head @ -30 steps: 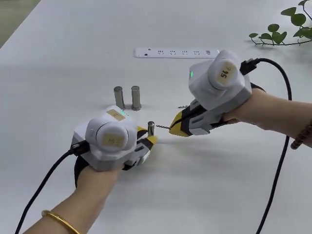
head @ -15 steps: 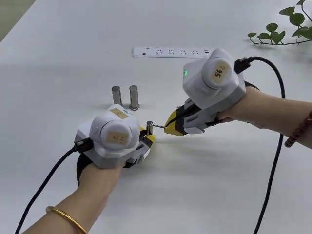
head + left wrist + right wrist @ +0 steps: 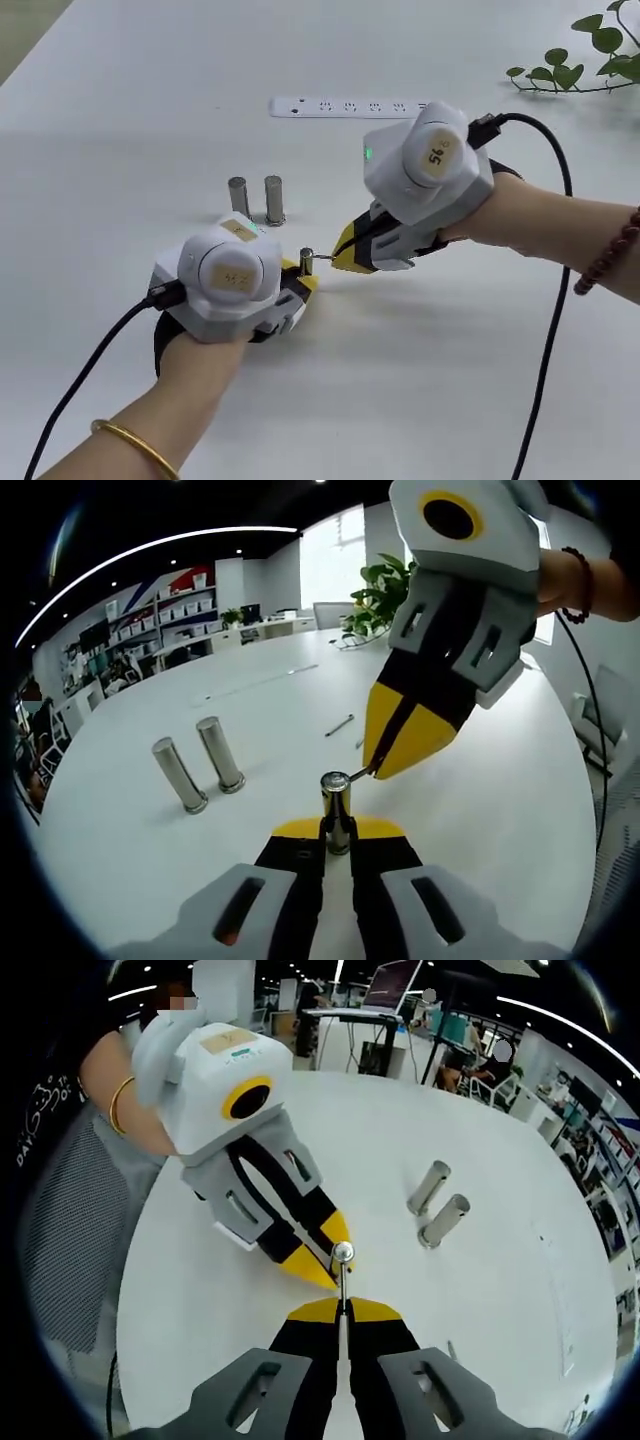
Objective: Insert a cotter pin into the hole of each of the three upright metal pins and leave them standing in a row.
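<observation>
My left gripper [image 3: 300, 284] [image 3: 337, 832] is shut on a short upright metal pin [image 3: 307, 261] [image 3: 337, 806] standing on the white table. My right gripper [image 3: 340, 262] [image 3: 343, 1308] is shut on a thin cotter pin [image 3: 322, 258] [image 3: 343, 1282]. It comes in from the right, and the cotter pin's tip [image 3: 358, 774] touches the top of the held metal pin. Two more metal pins [image 3: 239, 197] [image 3: 274, 199] stand upright side by side behind the left gripper, also seen in the left gripper view [image 3: 181, 775] [image 3: 220, 753].
A white power strip [image 3: 350, 105] lies at the back of the table. A green plant sprig [image 3: 585, 60] sits at the far right. A loose cotter pin [image 3: 339, 725] lies on the table beyond the right gripper. Cables trail from both grippers.
My right gripper has moved left with the cotter pin, closing the gap until its tip meets the top of the held metal pin. The left gripper has stayed put.
</observation>
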`<state>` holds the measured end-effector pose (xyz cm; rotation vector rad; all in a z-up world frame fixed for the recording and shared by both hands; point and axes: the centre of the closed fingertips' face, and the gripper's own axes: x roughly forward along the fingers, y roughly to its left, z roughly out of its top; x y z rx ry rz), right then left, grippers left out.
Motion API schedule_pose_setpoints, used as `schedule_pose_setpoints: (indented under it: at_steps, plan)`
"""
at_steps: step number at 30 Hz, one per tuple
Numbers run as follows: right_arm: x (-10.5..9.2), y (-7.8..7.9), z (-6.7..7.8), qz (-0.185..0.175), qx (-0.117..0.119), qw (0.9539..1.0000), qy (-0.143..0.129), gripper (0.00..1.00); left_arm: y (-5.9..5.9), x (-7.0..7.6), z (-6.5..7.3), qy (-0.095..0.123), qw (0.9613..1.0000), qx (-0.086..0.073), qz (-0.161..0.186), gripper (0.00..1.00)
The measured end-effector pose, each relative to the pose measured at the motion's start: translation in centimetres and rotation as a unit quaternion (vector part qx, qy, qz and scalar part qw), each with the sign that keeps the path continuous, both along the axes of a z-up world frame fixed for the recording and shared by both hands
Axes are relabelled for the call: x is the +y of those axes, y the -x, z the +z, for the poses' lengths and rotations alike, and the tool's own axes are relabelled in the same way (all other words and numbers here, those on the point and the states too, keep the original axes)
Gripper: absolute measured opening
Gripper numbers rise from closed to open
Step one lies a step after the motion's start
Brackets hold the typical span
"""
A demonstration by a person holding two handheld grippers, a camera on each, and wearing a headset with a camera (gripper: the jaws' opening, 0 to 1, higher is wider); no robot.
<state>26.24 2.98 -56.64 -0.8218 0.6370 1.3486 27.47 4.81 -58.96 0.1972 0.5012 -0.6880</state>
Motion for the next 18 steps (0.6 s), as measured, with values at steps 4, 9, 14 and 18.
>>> schedule_pose_setpoints:
  at_steps: [4, 9, 14, 18]
  plan:
    - [0.0, -0.5, 0.0, 0.046, -0.038, 0.9982, 0.008, 0.00, 0.0, 0.0, 0.0, 0.001, 1.0000, -0.002, -0.004, 0.06]
    - [0.0, -0.6, -0.2, 0.047, -0.033, 0.9983, -0.006, 0.00, -0.1, 0.0, 0.0, 0.002, 1.0000, -0.005, -0.006, 0.05]
    - [0.1, -0.4, -0.1, 0.047, -0.026, 0.9984, -0.016, 0.00, -0.1, -0.1, -0.1, -0.002, 0.9999, -0.009, -0.012, 0.05]
    - [0.4, 0.3, 0.1, 0.027, 0.018, 0.9985, -0.045, 0.00, 0.0, -0.1, -0.1, -0.003, 0.9998, -0.012, -0.013, 0.05]
